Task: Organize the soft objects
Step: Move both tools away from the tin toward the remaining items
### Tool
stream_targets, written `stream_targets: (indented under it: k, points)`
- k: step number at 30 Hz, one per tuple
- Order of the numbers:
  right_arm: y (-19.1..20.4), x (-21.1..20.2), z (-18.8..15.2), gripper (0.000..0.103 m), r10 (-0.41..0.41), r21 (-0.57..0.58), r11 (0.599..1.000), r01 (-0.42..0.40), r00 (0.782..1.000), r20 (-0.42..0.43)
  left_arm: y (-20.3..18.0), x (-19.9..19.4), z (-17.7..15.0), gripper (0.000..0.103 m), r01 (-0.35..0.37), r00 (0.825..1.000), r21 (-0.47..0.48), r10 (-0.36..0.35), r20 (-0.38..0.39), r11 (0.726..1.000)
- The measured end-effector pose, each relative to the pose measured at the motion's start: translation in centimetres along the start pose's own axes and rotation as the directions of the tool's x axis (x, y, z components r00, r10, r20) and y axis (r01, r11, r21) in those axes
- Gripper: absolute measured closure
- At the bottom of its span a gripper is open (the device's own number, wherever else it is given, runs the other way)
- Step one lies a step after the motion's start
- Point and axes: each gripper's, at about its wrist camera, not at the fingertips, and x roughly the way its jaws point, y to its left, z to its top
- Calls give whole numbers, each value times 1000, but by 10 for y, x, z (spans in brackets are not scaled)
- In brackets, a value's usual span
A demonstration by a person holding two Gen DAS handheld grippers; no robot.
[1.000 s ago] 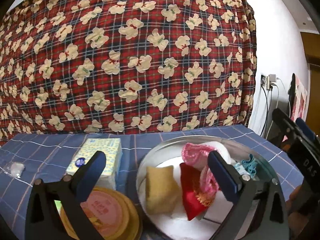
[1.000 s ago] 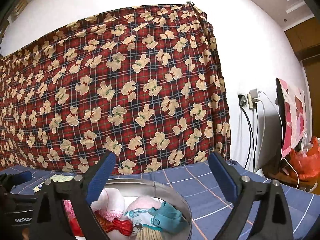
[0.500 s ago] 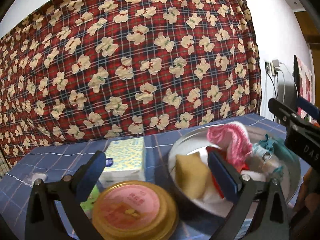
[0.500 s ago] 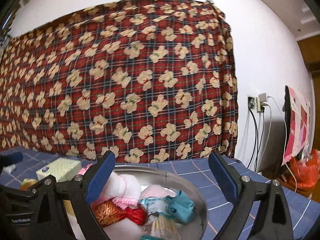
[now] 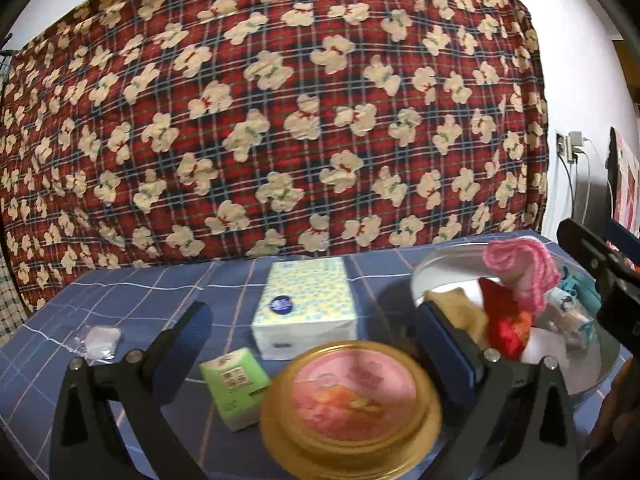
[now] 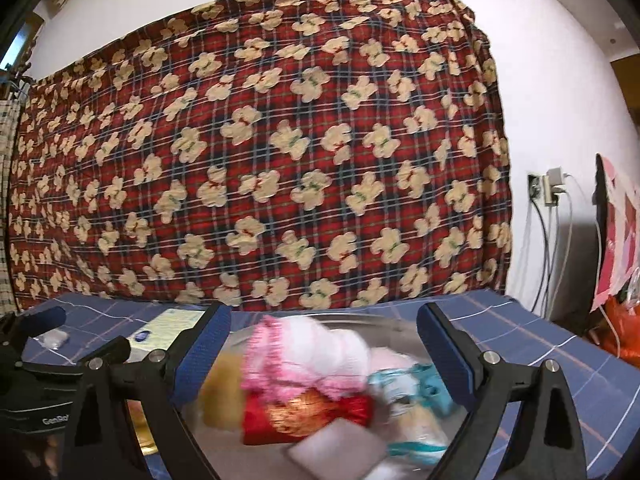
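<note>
Left gripper (image 5: pixel 316 344) swung leftward from metal bowl (image 5: pixel 436 276) toward gold-lidded tub (image 5: pixel 352 404), jaws spread, empty; right gripper (image 6: pixel 324 344) lowered over bowl's soft pile, likewise released. Next pick pending.

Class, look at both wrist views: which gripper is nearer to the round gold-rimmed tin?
Left. The left gripper hangs directly over the gold-rimmed tin; the right gripper is over the metal basin beside it.

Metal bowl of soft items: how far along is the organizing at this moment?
Done: the bowl already holds a pink knit piece, a red pouch and a tan cushion. In hand: nothing; the left gripper and right gripper are both open and empty. Left: the tissue box, green tissue pack and gold-rimmed tin sit outside on the table.
</note>
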Motion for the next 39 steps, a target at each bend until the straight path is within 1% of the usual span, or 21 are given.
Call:
stream_targets:
  k: [5,9,15,19,23,26,29,34,36,37,38,39]
  points:
    - [26,4,-2,7,53,19,998,-53,998,-30,21,2,-1,0,-30,1000,-12,30,-9,999]
    - [50,10,-5,7,104,22,995,-102,993,-63,39,3,-3,0,-54,998,-23,54,-22,998]
    - [81,14,-5,7,158,27,987,-156,984,-79,68,6,-5,0,-91,995,-46,89,-45,995]
    - [99,19,-6,7,194,40,981,-191,977,-91,91,8,-7,0,-118,992,-58,115,-57,991]
    - [119,24,-6,7,227,35,974,-224,968,-105,120,12,-8,0,-166,984,-75,161,-74,983]
    - [133,26,-6,7,248,28,969,-246,962,-115,144,17,-9,0,-187,979,-94,178,-97,978]
    - [145,31,-8,7,270,25,963,-269,953,-140,166,22,-10,0,-225,970,-104,212,-120,969]
    - [167,44,-12,7,302,8,952,-307,929,-214,203,31,-14,0,-286,950,-136,263,-165,949]
    - [177,50,-14,7,311,-7,947,-322,917,-250,213,34,-14,0,-303,944,-136,278,-178,943]
    - [184,54,-15,7,316,-22,942,-335,907,-278,219,36,-15,0,-315,939,-132,289,-184,940]
    - [190,57,-16,7,318,-33,939,-343,901,-296,226,39,-15,0,-332,932,-129,305,-195,934]
    - [198,62,-18,7,325,-53,931,-361,887,-327,231,40,-16,0,-342,928,-133,312,-204,930]
